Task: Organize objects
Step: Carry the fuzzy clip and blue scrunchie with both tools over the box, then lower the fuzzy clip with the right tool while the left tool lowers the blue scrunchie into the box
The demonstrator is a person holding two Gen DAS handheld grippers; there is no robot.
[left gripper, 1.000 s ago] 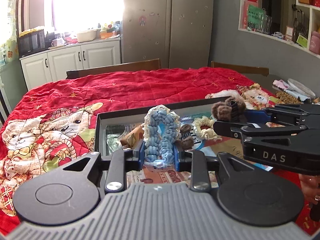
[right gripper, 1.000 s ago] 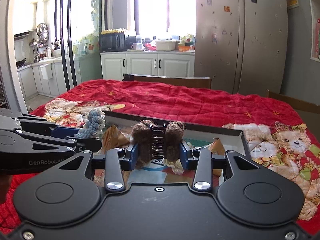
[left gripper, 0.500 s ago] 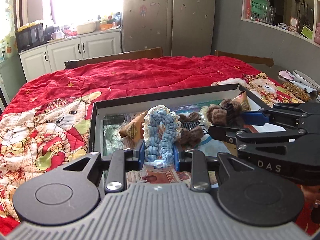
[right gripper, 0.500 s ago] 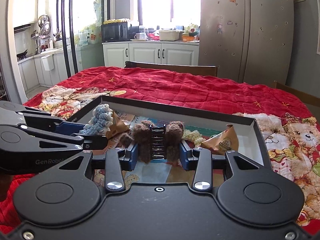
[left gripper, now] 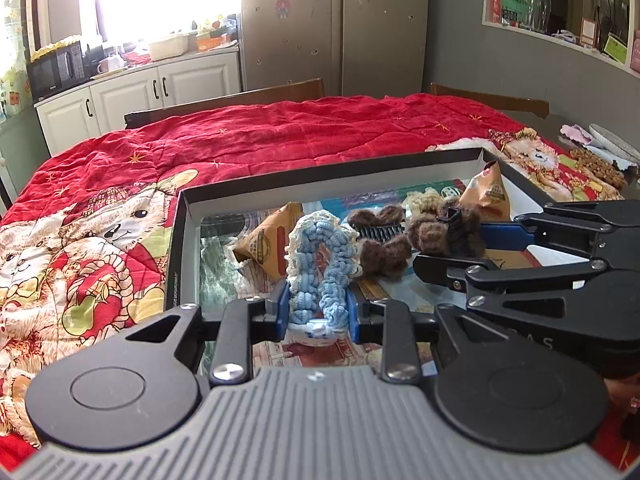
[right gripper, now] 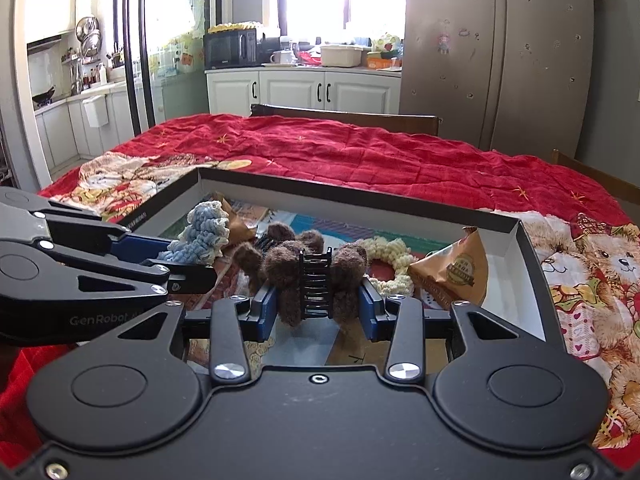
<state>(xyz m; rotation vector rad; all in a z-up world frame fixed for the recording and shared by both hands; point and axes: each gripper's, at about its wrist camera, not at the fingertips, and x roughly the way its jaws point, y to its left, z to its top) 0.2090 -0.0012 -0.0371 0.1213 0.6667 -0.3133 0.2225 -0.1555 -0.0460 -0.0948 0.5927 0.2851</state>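
Both grippers have dropped lower over the shallow black-rimmed box (right gripper: pixel 532 248). The left gripper (left gripper: pixel 318 306) clamps a blue-and-cream crocheted scrunchie (left gripper: pixel 320 264); the right gripper (right gripper: pixel 316 306) pinches a brown fuzzy claw clip (right gripper: pixel 314 276), so release looks imminent.

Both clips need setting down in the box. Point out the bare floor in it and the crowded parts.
Free: the box floor near its left wall, beside the left snack packet; also the near floor under the right gripper, which holds the brown clip. Crowded: the middle, with another brown clip and cream scrunchie. The left gripper holds the blue scrunchie.
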